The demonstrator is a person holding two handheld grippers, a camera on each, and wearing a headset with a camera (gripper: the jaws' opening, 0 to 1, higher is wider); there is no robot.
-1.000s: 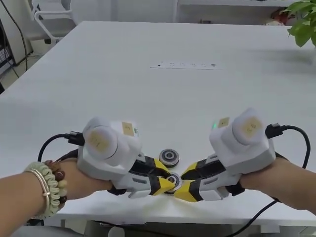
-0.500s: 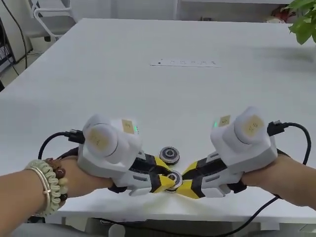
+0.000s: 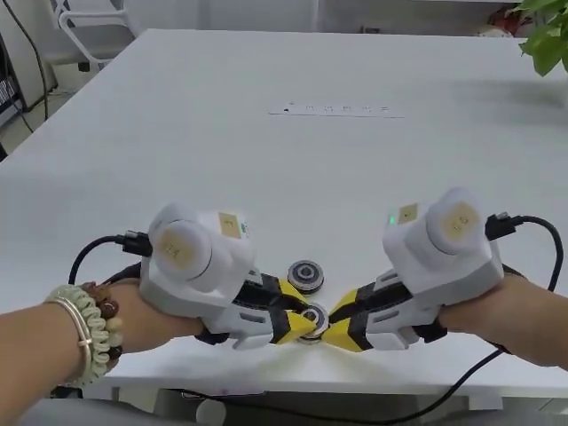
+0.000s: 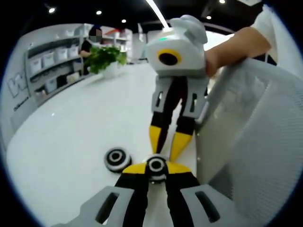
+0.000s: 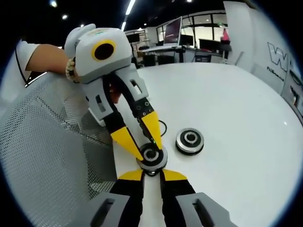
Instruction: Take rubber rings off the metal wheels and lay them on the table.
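A small metal wheel with a dark rubber ring is held just above the table's near edge, between my two grippers. My left gripper comes in from the left and is shut on the wheel. In the left gripper view its yellow tips flank the hub. My right gripper meets it from the right. Its jaws are nearly together, pinching the ring at the wheel's rim. A second wheel with its ring on lies flat just beyond them.
The white table stretches far ahead, with a thin printed strip near its middle. A plant stands at the back right and a chair at the back left. Cables trail from both grippers over the near edge.
Both grippers stay at the same wheel. The head view has shifted a little, and nothing else has visibly moved.
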